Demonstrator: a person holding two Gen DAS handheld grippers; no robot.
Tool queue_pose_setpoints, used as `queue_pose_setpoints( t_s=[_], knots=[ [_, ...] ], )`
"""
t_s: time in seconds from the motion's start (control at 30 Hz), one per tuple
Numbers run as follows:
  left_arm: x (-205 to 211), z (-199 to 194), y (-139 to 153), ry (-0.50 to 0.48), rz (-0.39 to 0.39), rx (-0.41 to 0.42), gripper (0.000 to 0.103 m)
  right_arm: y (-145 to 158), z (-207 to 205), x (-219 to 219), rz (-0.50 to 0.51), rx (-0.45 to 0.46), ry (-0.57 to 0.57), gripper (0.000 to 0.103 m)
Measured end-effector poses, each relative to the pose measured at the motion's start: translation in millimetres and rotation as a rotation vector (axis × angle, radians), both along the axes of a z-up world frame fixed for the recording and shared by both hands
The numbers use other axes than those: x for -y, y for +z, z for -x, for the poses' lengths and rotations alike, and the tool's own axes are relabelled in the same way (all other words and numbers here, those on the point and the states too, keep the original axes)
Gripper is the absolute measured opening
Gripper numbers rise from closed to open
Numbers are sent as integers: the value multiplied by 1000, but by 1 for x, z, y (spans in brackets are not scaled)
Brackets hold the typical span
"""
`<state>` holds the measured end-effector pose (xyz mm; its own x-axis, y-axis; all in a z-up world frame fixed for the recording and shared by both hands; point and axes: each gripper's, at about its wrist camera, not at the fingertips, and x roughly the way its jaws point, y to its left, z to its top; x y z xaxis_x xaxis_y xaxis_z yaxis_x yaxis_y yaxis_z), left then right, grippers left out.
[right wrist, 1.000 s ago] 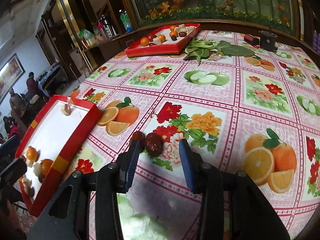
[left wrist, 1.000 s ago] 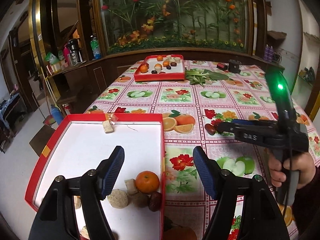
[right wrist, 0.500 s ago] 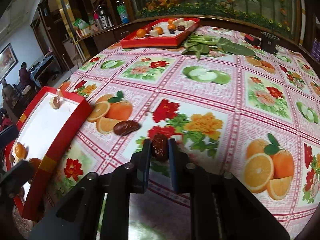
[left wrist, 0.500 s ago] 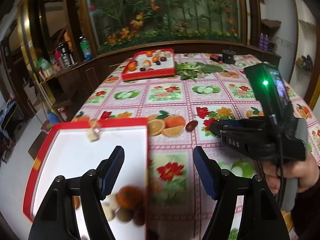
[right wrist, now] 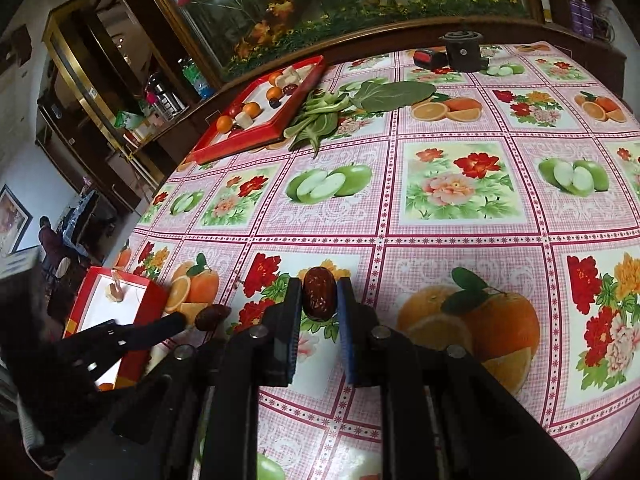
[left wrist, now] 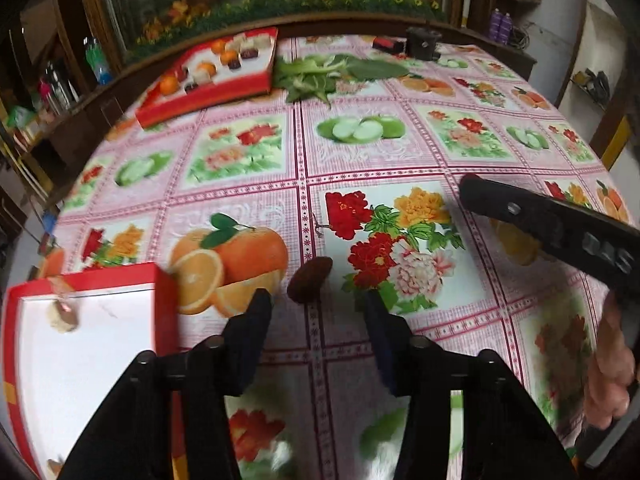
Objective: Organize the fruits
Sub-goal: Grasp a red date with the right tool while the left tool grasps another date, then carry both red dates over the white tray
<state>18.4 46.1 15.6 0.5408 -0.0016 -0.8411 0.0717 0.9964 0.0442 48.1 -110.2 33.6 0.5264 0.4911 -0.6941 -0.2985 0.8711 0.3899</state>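
Your worktop [right wrist: 460, 240] fills both views, covered in a pink checked cloth printed with oranges, green apples and flowers. At its far edge sits a red tray [right wrist: 256, 128] holding small oranges, pale cubes and dark fruits, and a bunch of green leaves [right wrist: 340, 108] lies just beside that tray's right side. A second red tray [left wrist: 84, 344] sits at the near left corner of the worktop; its white floor shows a small pale piece near the back rim, and the rest is partly cut off by the frame.

Your right claw [right wrist: 319, 300] is clamped on a wrinkled red date [right wrist: 318, 294], which stands upright between the two pads above the cloth. Your hand [left wrist: 610, 364] on that tool shows at the right edge of the left wrist view, blurred.

Your left claw [left wrist: 318, 320] is spread wide and holds nothing. A second dark date [left wrist: 309, 279] lies on the cloth just ahead of it, between the two fingers' line and closer to the left finger, resting at the edge of the printed orange and near the close tray's right wall.
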Motion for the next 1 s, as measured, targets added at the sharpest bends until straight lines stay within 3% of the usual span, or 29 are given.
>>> queue_pose_setpoints(
  t_s=[0.07, 0.2, 0.4, 0.87, 1.0],
  knots=[
    [-2, -5, -4, 6, 15, -7, 44, 0, 0, 0, -6, 1, 3, 19],
    [-3, -8, -3, -6, 52, -2, 18, 0, 1, -1, -9, 1, 5, 19],
    [-4, 1, 0, 22, 55, 27, 18, 5, 7, -6, -27, 32, 38, 19],
    [-42, 96, 81, 197, -43, 348, 18, 30, 64, -50, -76, 213, 189, 19],
    [-57, 116, 92, 239, -52, 397, 18, 40, 93, -65, -90, 273, 201, 20]
  ],
)
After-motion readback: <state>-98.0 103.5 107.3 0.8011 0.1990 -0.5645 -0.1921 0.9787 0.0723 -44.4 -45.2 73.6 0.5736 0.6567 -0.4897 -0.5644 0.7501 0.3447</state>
